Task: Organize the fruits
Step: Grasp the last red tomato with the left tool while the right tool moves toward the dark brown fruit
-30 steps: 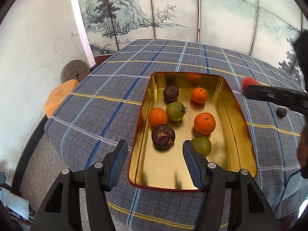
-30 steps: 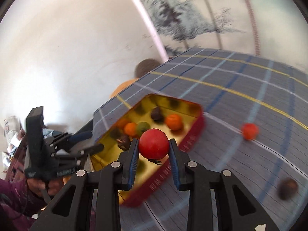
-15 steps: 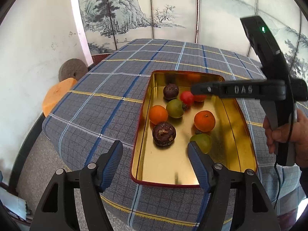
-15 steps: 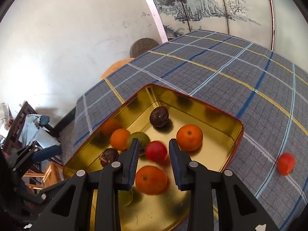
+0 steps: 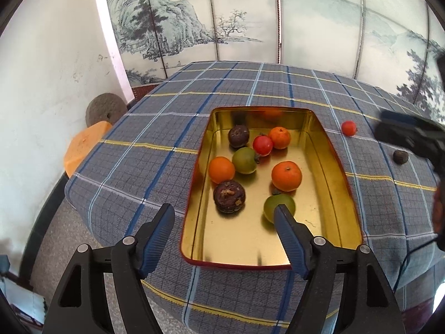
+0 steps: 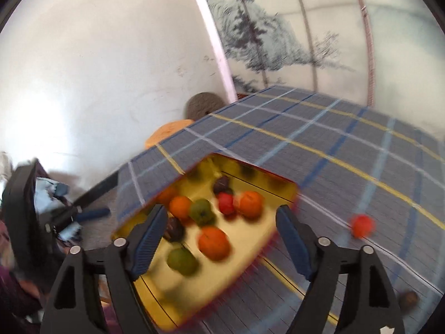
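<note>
1. Right tool [image 6: 219, 239] is spread wide with nothing between the fingers, hanging above the near edge of the gold tray [image 6: 250, 253]. That view is pretty blurry, so details are soft. Left tool [image 5: 224, 229] is gaping and empty too, parked over the tray's near end, probably just out of the way.

2. The tray [image 5: 338, 183] is where the fruit goes, and its raised walls stop round stuff rolling off. Inside it: a red tomato [image 5: 262, 145] snug against an orange [image 5: 279, 137], a green fruit [image 5: 244, 160], two more oranges [image 5: 221, 169] [image 5: 286, 175], two dark passion fruits [image 5: 238, 135] [image 5: 229, 196], and another green one [image 5: 279, 206] partly behind the left tool's finger.

3. Left to sort, I'd say: a second red tomato [image 5: 349, 128] and a small dark fruit [image 5: 400, 156], both on the plaid worktop [image 5: 139, 167] to the tray's right.

4. Room: bare cloth around both strays, so an easy approach from above. The near half of the tray floor is open for drops. The worktop edge curves away on the left, well away from the strays.
</note>
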{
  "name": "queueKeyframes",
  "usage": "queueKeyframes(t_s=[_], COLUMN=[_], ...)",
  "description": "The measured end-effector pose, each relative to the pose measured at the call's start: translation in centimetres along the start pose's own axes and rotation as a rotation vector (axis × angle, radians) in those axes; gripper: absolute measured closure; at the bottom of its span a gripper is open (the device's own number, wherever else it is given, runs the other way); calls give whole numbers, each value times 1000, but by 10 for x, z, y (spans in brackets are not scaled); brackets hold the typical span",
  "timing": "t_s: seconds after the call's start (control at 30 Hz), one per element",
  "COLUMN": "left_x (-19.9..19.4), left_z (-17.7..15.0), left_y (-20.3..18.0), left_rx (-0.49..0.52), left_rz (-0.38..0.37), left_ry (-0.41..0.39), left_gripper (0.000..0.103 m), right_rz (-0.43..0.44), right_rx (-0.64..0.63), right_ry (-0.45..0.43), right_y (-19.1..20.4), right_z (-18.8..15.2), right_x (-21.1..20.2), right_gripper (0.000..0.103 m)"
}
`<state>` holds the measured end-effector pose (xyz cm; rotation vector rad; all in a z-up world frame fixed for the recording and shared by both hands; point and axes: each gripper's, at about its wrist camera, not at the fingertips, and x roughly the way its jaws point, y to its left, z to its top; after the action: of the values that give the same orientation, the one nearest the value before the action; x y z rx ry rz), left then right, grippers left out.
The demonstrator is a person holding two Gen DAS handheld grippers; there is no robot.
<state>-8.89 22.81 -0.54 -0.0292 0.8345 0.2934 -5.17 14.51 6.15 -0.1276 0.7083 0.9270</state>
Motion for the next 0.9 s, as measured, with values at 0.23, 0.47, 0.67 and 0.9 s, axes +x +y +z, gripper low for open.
queueKeyframes(t_s=[0.23, 0.47, 0.67, 0.9], left_x=[-2, 2, 15, 60], left_z=[6, 20, 46, 102], left_y=[-30, -80, -132, -184], left_rx=[67, 184, 266, 233], left_rz=[-9, -26, -132, -342], left_ry=[-1, 0, 6, 41], left_gripper=[28, 27, 26, 26], right_rz=[-290, -530, -620, -680], right_rx=[80, 334, 452, 435], right_ry=[22, 71, 158, 223], right_y=[-75, -174, -235, -256], right_z=[-70, -124, -148, -158], right_x=[-76, -123, -140, -143], right_gripper=[8, 1, 0, 0])
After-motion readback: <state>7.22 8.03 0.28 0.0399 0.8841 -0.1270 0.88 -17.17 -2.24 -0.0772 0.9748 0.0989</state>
